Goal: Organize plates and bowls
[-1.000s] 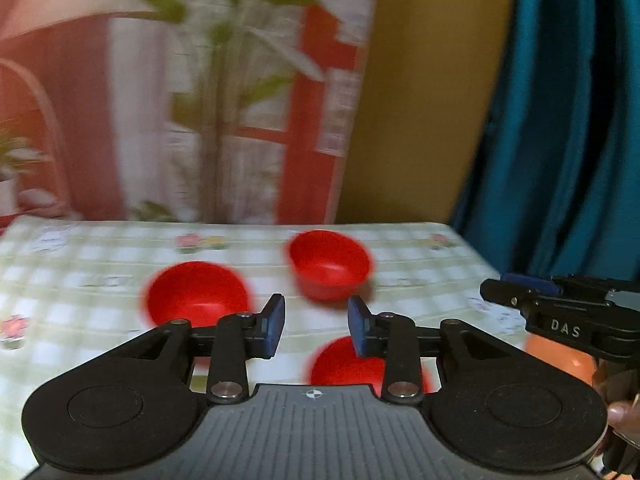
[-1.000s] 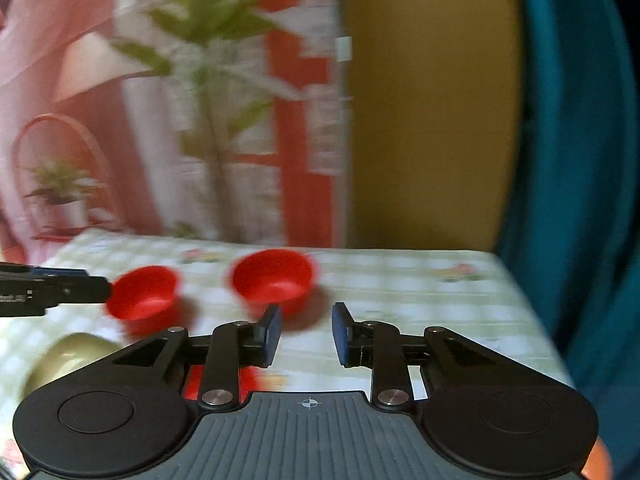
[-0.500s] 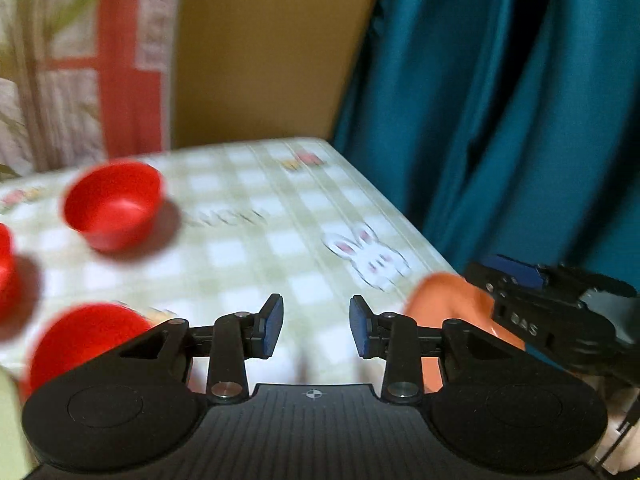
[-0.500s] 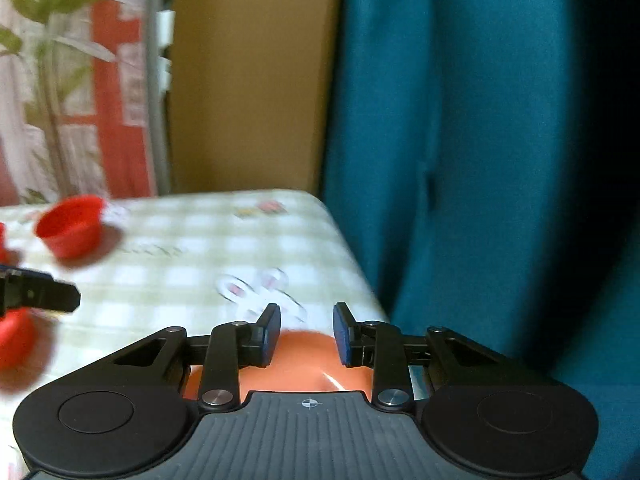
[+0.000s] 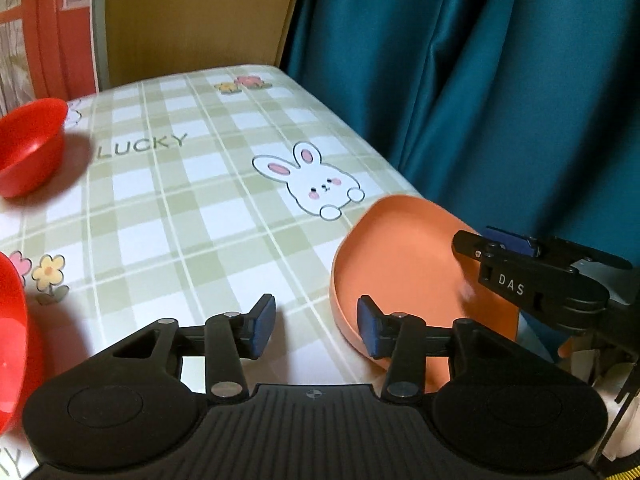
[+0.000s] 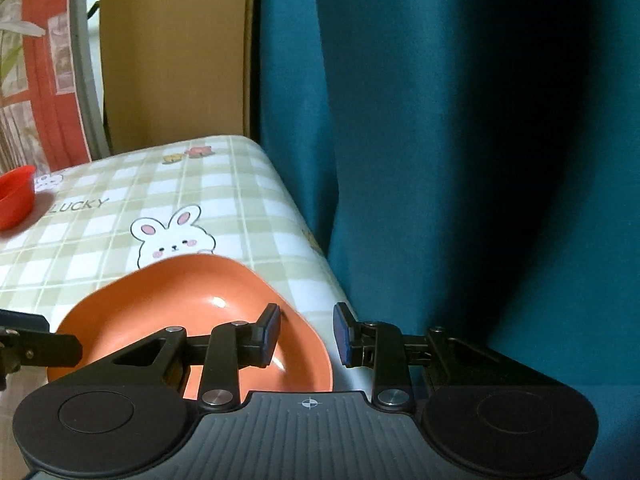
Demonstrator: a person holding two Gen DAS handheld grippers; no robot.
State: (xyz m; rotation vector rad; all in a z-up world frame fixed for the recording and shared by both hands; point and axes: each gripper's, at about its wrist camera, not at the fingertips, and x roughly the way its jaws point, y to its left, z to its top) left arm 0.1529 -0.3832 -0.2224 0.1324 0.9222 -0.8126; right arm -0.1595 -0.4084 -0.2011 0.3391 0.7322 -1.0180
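Teal curtain (image 5: 500, 80) now fills the right side where the plant backdrop stood a second ago. Both tools have swung toward the checked worktop (image 5: 180, 216) corner, where the orange plate (image 6: 192, 300) sits. Left tool (image 5: 316, 326) gapes wide beside its rim; right tool (image 6: 306, 334) gapes wide, straddling its right edge. One red bowl (image 5: 28, 148) remains at far left.

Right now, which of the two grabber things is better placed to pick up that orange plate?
Probably the right gripper. Its open fingers already straddle the near-right rim of the orange plate. The left gripper, also open, sits mostly over bare tablecloth, with the plate off to its right.
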